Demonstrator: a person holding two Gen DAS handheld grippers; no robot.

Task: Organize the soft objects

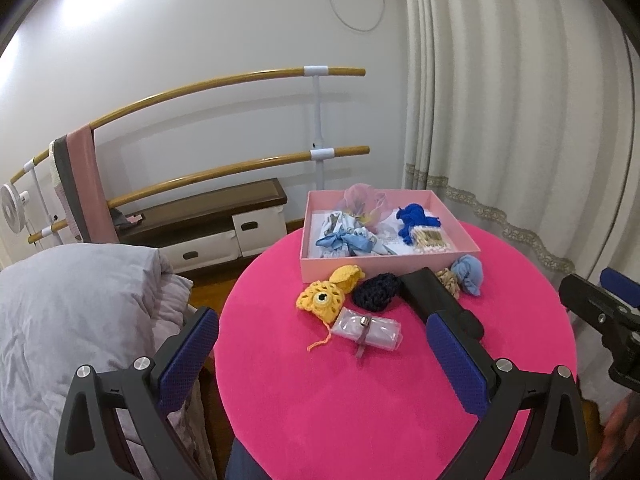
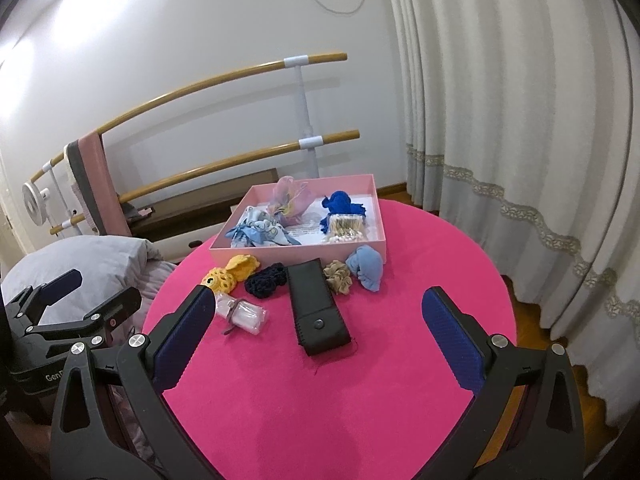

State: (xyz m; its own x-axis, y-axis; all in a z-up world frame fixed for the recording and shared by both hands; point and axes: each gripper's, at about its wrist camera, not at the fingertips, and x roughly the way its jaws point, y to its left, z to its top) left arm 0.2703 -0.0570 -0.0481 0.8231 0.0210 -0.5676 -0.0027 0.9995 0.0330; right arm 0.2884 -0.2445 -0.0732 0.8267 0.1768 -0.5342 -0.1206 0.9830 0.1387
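White wall, pleated curtains and a pair of wooden barres are filling the background, and a round pink table (image 2: 360,400) is taking up the foreground of both wrist views. At its far edge, toward twelve o'clock, a pink box (image 2: 280,254) is sitting with several soft things already inside: a blue-ribboned pouch (image 2: 260,232), a sheer pink pouch (image 2: 290,200), deep blue yarn (image 2: 340,204) and a bundle of cotton swabs (image 2: 346,230).

In front of the box, a row of loose items is lying across the table. Largest is a black case (image 2: 316,312) (stiff-looking, perhaps not among the soft ones), its long axis running roughly from eleven to five o'clock in the right wrist view, snap end pointing toward the camera. Beyond it, from nine to three o'clock, are lying a yellow crochet piece (image 2: 230,274), a dark navy crochet piece (image 2: 266,280), a beige scrunchie (image 2: 339,277) and a light blue cloth (image 2: 366,268); a clear rolled pouch (image 2: 246,316) is lying nearer, at about ten o'clock.

The right gripper (image 2: 316,328) is hanging above the table with its fingers spread wide and gripping nothing; the case is lying directly between and ahead of them, so this hand seems the better placed for it. The left gripper (image 1: 320,344) is likewise wide apart and empty, with the rolled pouch at twelve o'clock just ahead, its long axis running crosswise, nine to three.
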